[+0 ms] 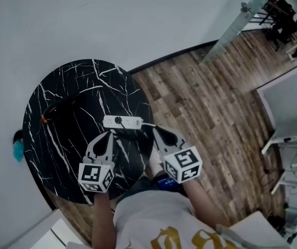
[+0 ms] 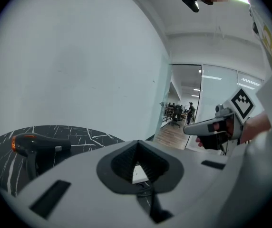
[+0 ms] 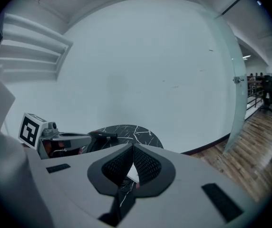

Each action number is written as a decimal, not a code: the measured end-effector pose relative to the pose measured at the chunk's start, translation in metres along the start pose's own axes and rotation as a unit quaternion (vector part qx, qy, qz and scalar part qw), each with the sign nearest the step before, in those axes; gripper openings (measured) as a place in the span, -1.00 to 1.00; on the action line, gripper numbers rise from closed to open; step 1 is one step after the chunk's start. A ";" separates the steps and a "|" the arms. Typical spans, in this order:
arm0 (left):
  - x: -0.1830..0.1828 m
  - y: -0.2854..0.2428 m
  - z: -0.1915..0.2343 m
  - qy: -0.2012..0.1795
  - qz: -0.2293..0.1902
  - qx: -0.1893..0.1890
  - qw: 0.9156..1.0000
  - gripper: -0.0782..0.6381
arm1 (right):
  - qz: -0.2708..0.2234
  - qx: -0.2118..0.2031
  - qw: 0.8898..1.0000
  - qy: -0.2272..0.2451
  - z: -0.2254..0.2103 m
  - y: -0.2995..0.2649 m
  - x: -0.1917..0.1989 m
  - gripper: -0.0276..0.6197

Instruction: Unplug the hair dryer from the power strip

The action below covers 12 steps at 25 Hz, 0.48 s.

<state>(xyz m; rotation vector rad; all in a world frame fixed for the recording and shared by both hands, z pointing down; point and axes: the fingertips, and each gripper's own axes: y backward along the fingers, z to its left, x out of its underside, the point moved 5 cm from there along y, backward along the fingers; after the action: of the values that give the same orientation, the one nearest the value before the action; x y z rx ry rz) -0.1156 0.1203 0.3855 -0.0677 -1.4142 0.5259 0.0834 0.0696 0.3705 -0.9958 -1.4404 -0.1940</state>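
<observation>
**While the plug is sitting in its socket: two clenched grippers beside the power strip**

Because the task is the pulling of one plug, both tools are pointing at the same small target.

- **Power strip** (image 1: 122, 122): white, lying on the near right part of the black marbled table (image 1: 60, 77). A black plug (image 1: 118, 120) is sitting in it, so the unplugging is judged not yet done. A white lead (image 1: 148, 123) is running off its right end.
- **Hair dryer** (image 1: 60, 109): dark with an orange tip, lying on the left of the table, apart from the strip.
- **Left gripper** (image 1: 110, 134): jaws pressed together on nothing, tips hovering just on the near side of the strip's left end.
- **Right gripper** (image 1: 157, 129): jaws likewise clenched and empty, tips near the strip's right end and its lead.

The flanking placement is probably deliberate. One tool seems to be lining up to steady the strip and the other to take the plug. Both would need to part their jaws first.

The head view alone is giving the layout, with the plug seated and the tips on either side. Only the gripper views are showing the pads meeting, with a white sliver of strip peeking below them. The left gripper view is adding the dryer side-on and the right gripper in its hand. The right gripper view is showing the left tool's marker cube. Neither is showing the plug clearly.
</observation>
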 end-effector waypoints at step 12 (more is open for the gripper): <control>-0.003 -0.016 0.017 -0.008 0.006 0.017 1.000 -0.80 | 0.033 0.001 0.999 0.025 0.007 -0.032 0.001 -0.91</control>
<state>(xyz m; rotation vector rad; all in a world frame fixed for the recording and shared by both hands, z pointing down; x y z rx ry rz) -0.1273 0.1009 0.3911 -0.0446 -1.4214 0.5623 0.0575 0.0552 0.3847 -1.0282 -1.3588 -0.1671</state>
